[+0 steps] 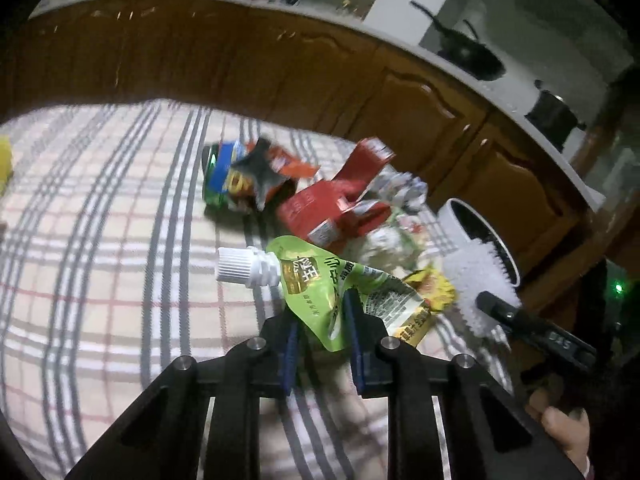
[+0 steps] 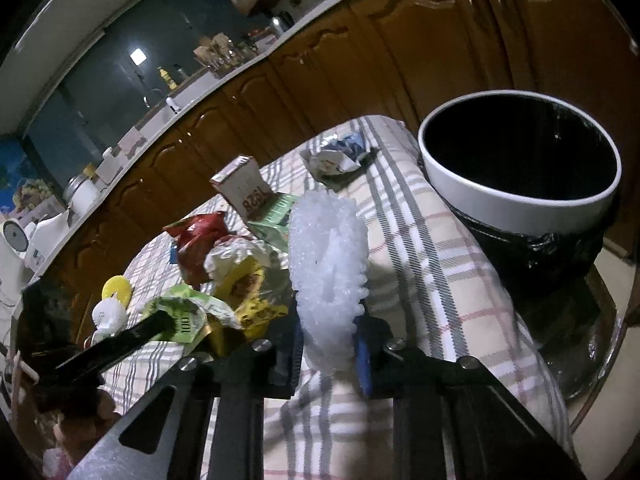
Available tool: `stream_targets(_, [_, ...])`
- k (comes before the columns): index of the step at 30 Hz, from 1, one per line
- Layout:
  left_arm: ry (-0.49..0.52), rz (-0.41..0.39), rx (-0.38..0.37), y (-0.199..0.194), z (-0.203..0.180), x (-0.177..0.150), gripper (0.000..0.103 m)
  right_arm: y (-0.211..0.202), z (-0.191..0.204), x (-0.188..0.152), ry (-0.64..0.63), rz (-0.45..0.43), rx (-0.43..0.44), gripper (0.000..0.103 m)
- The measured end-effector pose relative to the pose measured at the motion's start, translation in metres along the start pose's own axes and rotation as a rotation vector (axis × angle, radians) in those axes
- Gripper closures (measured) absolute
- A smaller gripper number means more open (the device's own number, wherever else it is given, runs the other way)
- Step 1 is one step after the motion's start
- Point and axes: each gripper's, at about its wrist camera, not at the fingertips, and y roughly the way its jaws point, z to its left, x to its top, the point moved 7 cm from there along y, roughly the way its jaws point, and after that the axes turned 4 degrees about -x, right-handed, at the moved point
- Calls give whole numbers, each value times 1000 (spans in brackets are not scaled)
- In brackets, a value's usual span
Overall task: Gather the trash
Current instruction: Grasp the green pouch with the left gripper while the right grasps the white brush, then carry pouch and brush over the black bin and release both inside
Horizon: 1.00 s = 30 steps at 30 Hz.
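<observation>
My left gripper (image 1: 320, 320) is shut on a green spouted pouch (image 1: 320, 280) with a white screw cap, held just above the checked tablecloth. My right gripper (image 2: 328, 344) is shut on a piece of white foam netting (image 2: 328, 264); it also shows in the left wrist view (image 1: 478, 280). The white-rimmed bin (image 2: 520, 200) with a black liner stands at the table's right edge, just right of the netting. A pile of trash lies between: a red carton (image 1: 332, 208), a crushed green can (image 1: 224, 176), crumpled paper (image 1: 400, 188) and a yellow wrapper (image 1: 432, 288).
The checked tablecloth (image 1: 100, 240) covers the table. Wooden cabinets (image 1: 240, 64) with a white counter run behind it. A small box (image 2: 244, 188) and a crumpled blue-white wrapper (image 2: 340, 152) lie farther back. A yellow object (image 1: 5, 160) sits at the left edge.
</observation>
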Motion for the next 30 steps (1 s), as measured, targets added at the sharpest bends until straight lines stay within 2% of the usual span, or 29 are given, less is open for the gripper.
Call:
stream_targets(6, [98,-56,-27,-35,-26,1,85,-14,7,-2,-16,-21,16,81])
stream_targets(11, [152,-58,-47,-39,-46,-4,85,-26,4,1,-16,-48,7,81])
stream_targets(30, [294,1,-98,46,-124,16,85,-72,-68,35,31,-151,-112,81])
